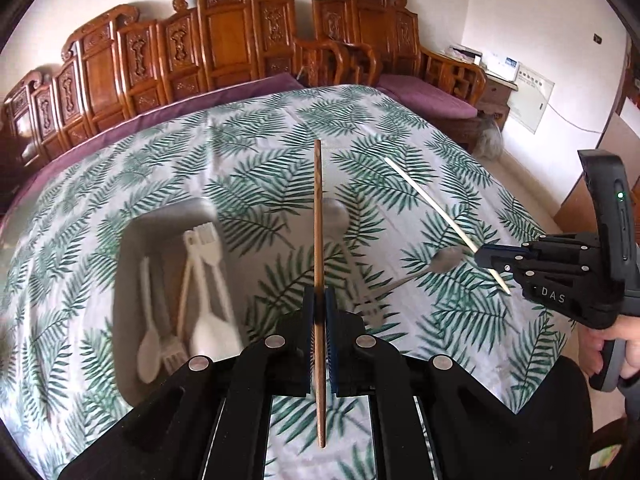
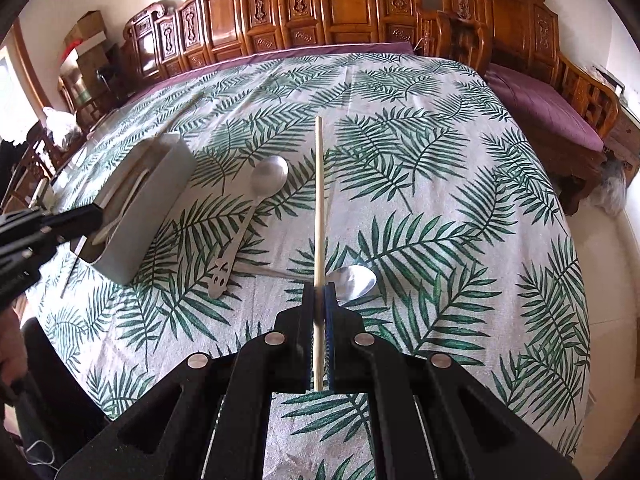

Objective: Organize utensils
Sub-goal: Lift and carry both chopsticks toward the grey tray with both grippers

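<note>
Nearest to you, your left tool is clamped on a dark brown chopstick. The stick runs straight ahead between the pads, its near end reaching back toward the camera and its far end pointing out over the leaf-print cloth on the worktop. Your right tool is closed the same way on a pale chopstick, gripped near its lower end with most of its length ahead of the fingers.

Just past your right tool, a metal spoon lies on the cloth, its bowl right beside the fingertips. A little farther and to the left lies a second, larger metal spoon, with a cut-out handle end toward you and its bowl away. In the left view you see these same pieces only partly, behind the brown stick; a fork-like head near them is too blurred to name.

To the left of the spoons stands the grey utensil tray. In the left view it lies below and left of your left tool and holds white plastic spoons and white plastic forks, blurred.

In the left view your right tool sits well to the right, holding its pale stick on a slant above the cloth.

Beyond the worktop stand carved wooden chairs with purple cushions.
</note>
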A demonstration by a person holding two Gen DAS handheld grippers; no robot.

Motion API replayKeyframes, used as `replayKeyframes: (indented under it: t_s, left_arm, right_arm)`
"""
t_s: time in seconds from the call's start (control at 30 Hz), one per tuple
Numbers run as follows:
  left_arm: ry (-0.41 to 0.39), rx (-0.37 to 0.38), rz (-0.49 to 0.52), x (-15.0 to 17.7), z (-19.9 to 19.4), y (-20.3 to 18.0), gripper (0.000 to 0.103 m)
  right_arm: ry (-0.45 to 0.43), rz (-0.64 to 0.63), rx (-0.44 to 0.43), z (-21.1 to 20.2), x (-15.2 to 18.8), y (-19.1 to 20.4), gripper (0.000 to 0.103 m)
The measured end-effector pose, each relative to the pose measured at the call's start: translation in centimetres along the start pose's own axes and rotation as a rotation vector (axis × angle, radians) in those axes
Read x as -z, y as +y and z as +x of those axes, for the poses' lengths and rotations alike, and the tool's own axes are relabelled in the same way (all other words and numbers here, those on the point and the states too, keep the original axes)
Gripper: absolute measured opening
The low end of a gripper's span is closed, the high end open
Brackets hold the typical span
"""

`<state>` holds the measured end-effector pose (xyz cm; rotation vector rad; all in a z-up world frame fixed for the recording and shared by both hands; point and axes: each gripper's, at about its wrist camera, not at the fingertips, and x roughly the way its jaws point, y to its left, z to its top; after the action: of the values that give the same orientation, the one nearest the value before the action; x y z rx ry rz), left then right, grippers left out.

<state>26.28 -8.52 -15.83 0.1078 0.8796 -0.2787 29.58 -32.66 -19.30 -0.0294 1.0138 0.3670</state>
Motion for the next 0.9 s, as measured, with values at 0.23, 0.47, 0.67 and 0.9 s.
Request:
replayKeyframes:
  t_s: [0.23, 0.47, 0.67, 0.9]
  left_arm:
    - [-0.010, -0.046, -0.040, 1.0, -1.4, 3.3, 0.004]
    - [-0.012, -0.091, -0.079, 1.5, -2.0, 7.2, 0.004]
    - [-0.005, -0.111, -0.125, 1.9, -1.7, 10.3, 0.004]
    - [0.020, -0.099, -0.166, 2.2, -0.6, 12.3, 0.004]
  right_arm:
    - [0.010, -0.021, -0.001, 0.5, 0.3, 0.9, 0.006]
    - [0.015, -0.045, -0.004, 0.8, 0.4, 2.2, 0.006]
    - [0.026, -0.073, -0.008, 1.3, 0.4, 3.6, 0.006]
    - [0.024, -0.101, -0.018, 1.4, -0.6, 5.9, 0.006]
